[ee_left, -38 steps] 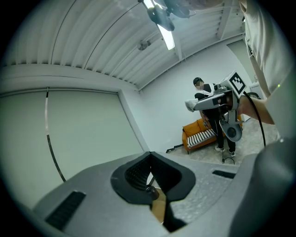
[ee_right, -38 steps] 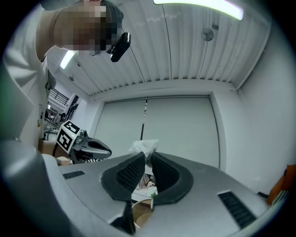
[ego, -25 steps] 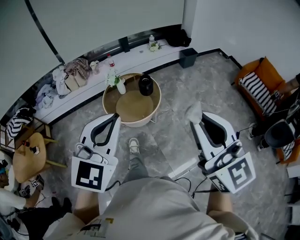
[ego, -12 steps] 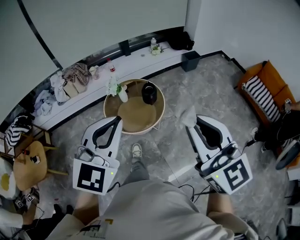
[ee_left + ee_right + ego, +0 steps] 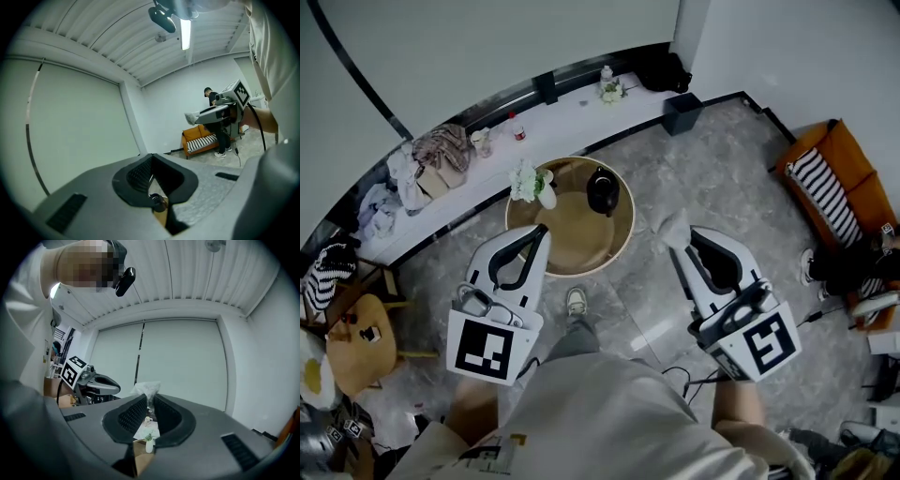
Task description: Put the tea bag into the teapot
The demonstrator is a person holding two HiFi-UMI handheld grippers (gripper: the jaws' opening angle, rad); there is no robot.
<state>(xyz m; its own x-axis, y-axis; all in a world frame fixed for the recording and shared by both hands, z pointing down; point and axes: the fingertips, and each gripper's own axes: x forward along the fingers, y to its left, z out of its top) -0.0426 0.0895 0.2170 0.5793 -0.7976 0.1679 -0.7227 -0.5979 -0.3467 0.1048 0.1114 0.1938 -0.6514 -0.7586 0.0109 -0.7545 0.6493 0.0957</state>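
Note:
A black teapot (image 5: 602, 190) stands on the far side of a round wooden table (image 5: 617, 246), beside a white vase of flowers (image 5: 530, 183). My right gripper (image 5: 678, 246) hovers over the floor to the right of the table, shut on a pale tea bag (image 5: 673, 225) that sticks out past its tips; the tea bag (image 5: 146, 390) shows crumpled above the jaws. My left gripper (image 5: 541, 232) hangs at the table's near left rim, jaws together and empty. The teapot (image 5: 157, 202) shows under its tips. The left gripper view also catches the right gripper (image 5: 213, 111).
An orange sofa (image 5: 848, 192) with a striped cushion stands at the right. A white ledge (image 5: 572, 112) along the curved wall carries clothes and bottles, and a dark bin (image 5: 682, 112) sits by it. A small wooden side table (image 5: 356, 342) is at the left. My shoe (image 5: 575, 302) rests below the round table.
The round table has drawn nearer to both grippers, and the left gripper's tips now reach its near rim. The right gripper still holds the tea bag.

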